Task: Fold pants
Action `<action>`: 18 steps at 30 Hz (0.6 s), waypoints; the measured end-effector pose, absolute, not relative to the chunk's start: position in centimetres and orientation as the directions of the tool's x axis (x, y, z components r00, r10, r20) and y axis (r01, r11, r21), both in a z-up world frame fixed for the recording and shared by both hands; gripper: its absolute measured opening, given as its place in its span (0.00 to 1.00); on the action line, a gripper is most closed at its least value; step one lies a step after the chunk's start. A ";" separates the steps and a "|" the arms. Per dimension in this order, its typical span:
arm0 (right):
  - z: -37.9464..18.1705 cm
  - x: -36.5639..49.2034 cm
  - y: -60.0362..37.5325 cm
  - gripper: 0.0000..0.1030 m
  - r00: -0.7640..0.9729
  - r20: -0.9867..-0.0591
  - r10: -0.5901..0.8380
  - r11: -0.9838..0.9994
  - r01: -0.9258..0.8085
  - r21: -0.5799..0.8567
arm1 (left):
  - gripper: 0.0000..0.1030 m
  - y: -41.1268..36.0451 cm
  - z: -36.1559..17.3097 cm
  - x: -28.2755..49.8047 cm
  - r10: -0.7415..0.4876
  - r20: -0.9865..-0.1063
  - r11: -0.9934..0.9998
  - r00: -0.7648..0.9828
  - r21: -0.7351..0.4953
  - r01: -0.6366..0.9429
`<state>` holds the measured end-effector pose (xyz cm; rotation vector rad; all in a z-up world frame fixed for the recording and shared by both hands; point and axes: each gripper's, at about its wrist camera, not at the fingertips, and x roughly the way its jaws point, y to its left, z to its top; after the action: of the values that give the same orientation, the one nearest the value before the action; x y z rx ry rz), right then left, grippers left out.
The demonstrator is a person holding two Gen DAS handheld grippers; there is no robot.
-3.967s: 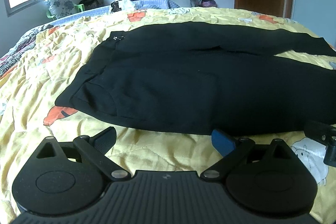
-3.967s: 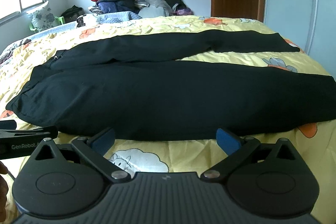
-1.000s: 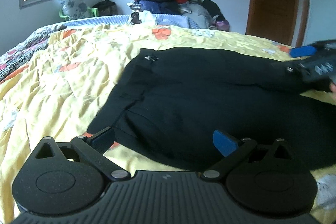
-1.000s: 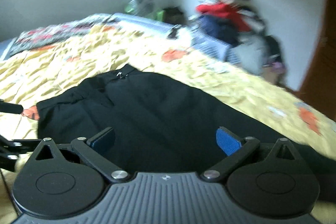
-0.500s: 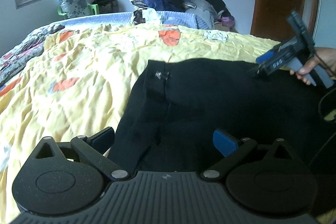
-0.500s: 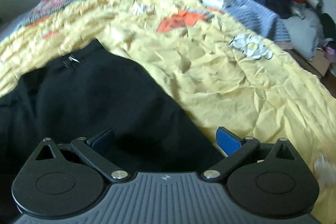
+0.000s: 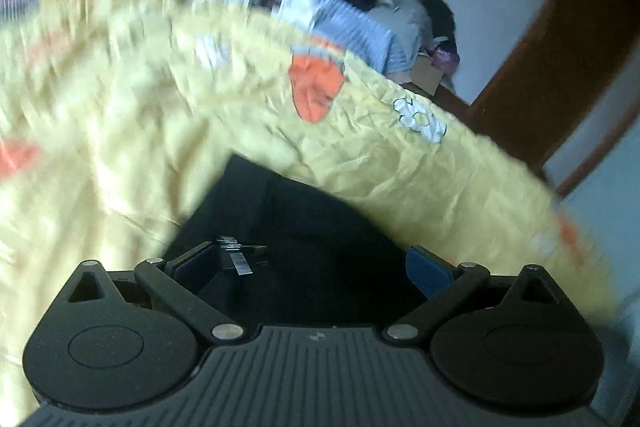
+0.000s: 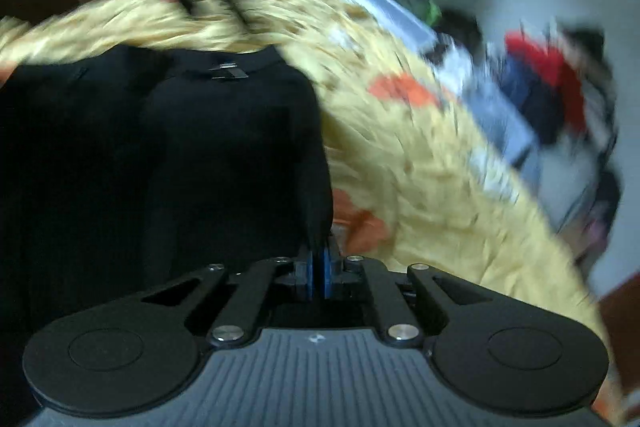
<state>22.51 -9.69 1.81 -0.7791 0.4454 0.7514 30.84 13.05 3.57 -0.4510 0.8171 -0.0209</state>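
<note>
A: Now the right gripper has snapped from spread to pinching the pants edge between its pads.

B: Meanwhile the left gripper stays spread, waistband between its jaws, ungrabbed; fold can start.

Clothes pile smeared by blur; pants cut off at left edge.

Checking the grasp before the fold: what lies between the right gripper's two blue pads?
In the right wrist view, an edge of the black pants is pinched between the right gripper's shut pads; nothing else lies there.
</note>
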 end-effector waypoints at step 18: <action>4.1 14.4 -10.9 0.05 0.646 -0.551 0.529 0.595 -0.745 -0.302 | 0.07 16.2 3.4 22.8 -0.361 -0.683 0.780 0.635 -0.594 -0.195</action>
<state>14.44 -10.91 4.10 -0.5465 0.4330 0.7672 22.83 16.18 3.40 -0.6922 0.8956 -0.1039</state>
